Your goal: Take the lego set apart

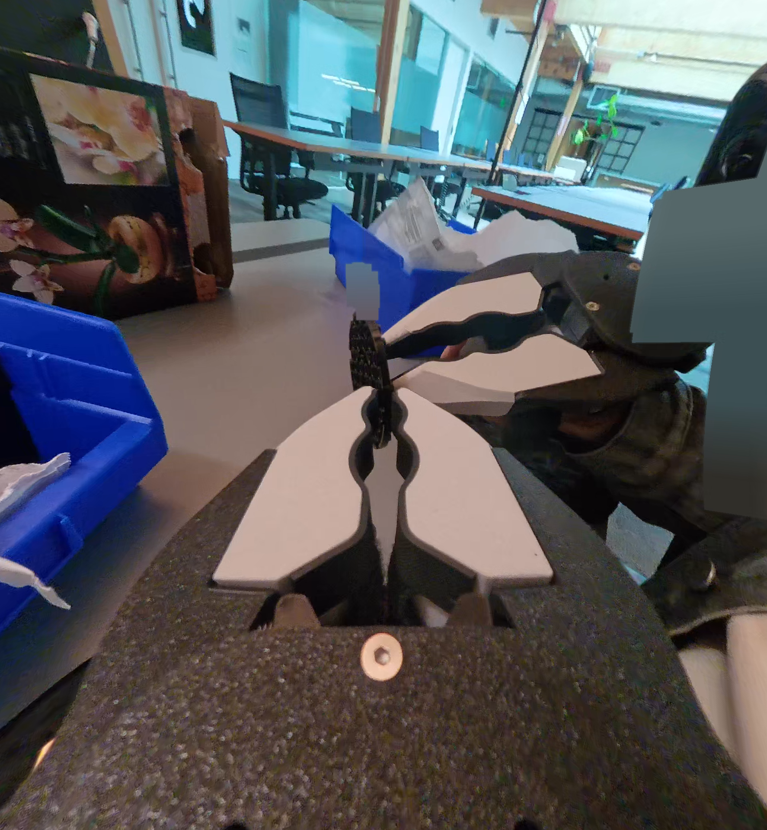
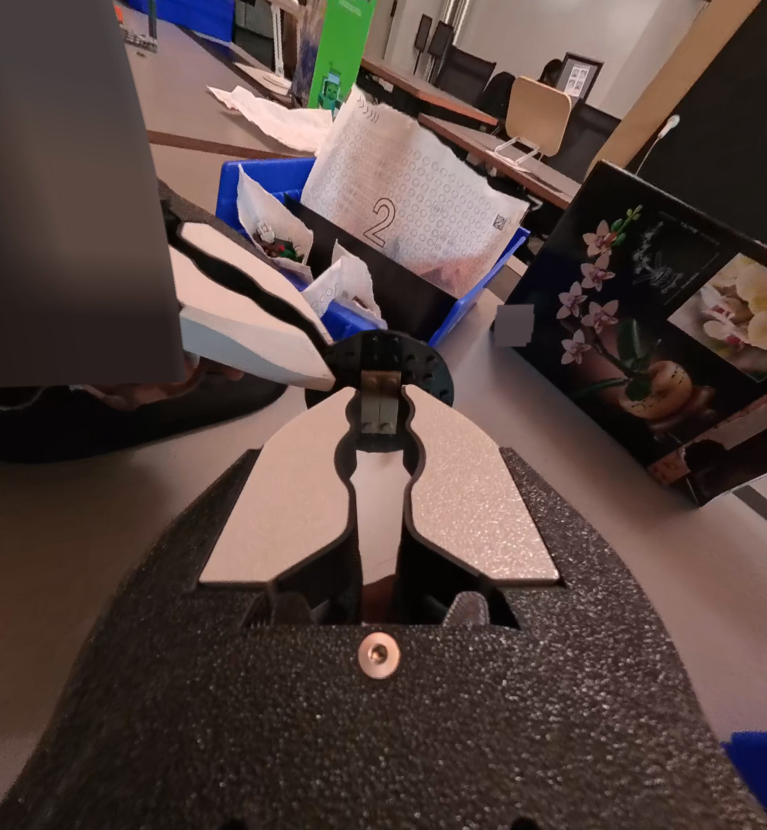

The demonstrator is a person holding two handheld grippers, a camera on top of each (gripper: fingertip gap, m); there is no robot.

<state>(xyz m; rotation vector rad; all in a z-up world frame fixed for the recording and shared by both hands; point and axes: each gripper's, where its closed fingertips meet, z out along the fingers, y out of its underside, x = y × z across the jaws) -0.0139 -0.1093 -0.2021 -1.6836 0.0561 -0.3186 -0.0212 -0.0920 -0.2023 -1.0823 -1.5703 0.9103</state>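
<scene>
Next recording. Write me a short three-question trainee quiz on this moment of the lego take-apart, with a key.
1. True or false: the left gripper is shut on the edge of the round black studded lego plate.
2. What does the right gripper pinch? A) a torn white paper bag B) the small grey lego pieces sitting on the round plate C) the rim of a blue plastic bin
3. Fill in: the black cardboard box printed with orchid pictures stands on the ___ .

Key
1. True.
2. B.
3. The grey table, beside the blue plastic bin of white paper bags.
</scene>
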